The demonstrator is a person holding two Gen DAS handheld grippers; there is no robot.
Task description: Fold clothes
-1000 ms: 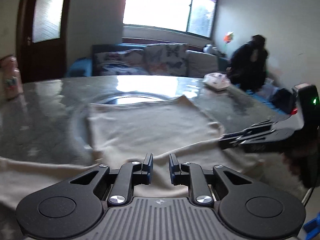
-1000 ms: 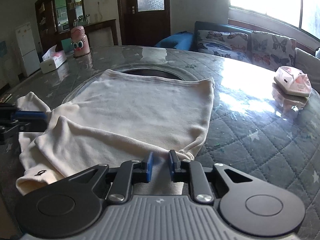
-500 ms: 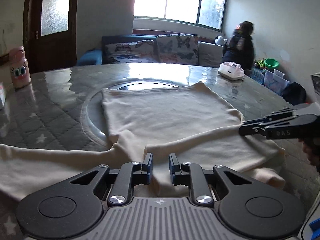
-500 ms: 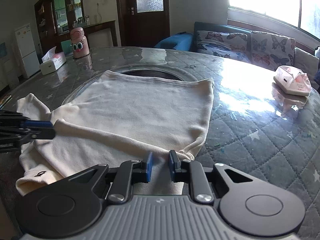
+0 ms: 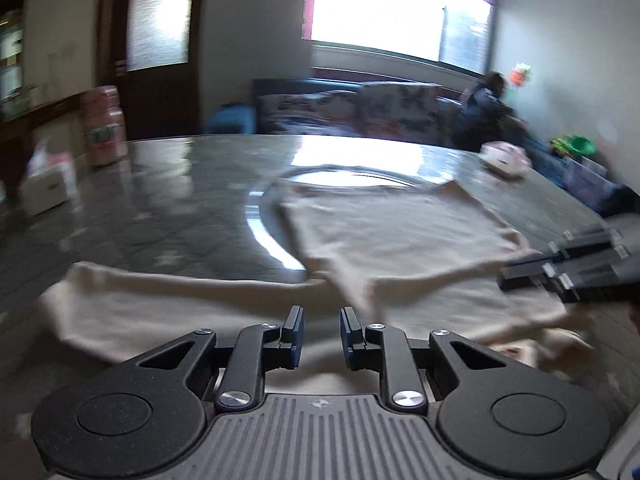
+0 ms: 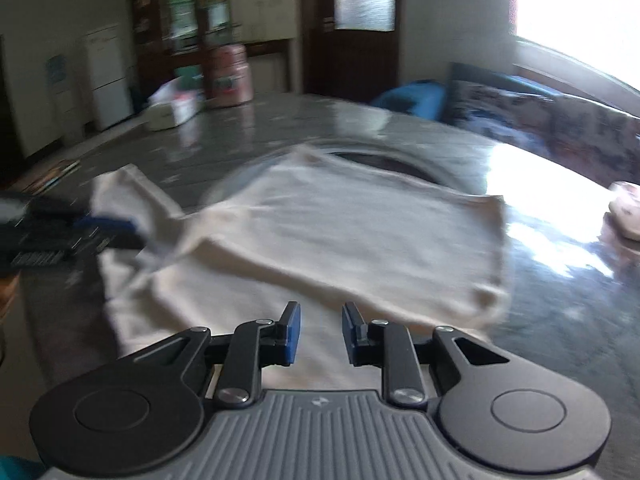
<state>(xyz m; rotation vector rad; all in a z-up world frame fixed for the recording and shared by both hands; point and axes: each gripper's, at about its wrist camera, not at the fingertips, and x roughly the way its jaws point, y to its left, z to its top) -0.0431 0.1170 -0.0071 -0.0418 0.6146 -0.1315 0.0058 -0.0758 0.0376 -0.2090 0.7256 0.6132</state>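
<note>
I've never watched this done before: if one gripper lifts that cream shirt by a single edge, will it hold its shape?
Probably not. The cream shirt lies draped and creased on the table, so it should sag and dangle. It looks thin, so likely light. The glossy tabletop suggests that it may slide when pushed.

**Both grippers letting go of the shirt**

The left gripper [image 5: 320, 332] and right gripper [image 6: 318, 330] are opening their jaws, with nothing between them now. The cream shirt [image 6: 360, 240] is lying loose on the table, and both views are blurring.
</note>
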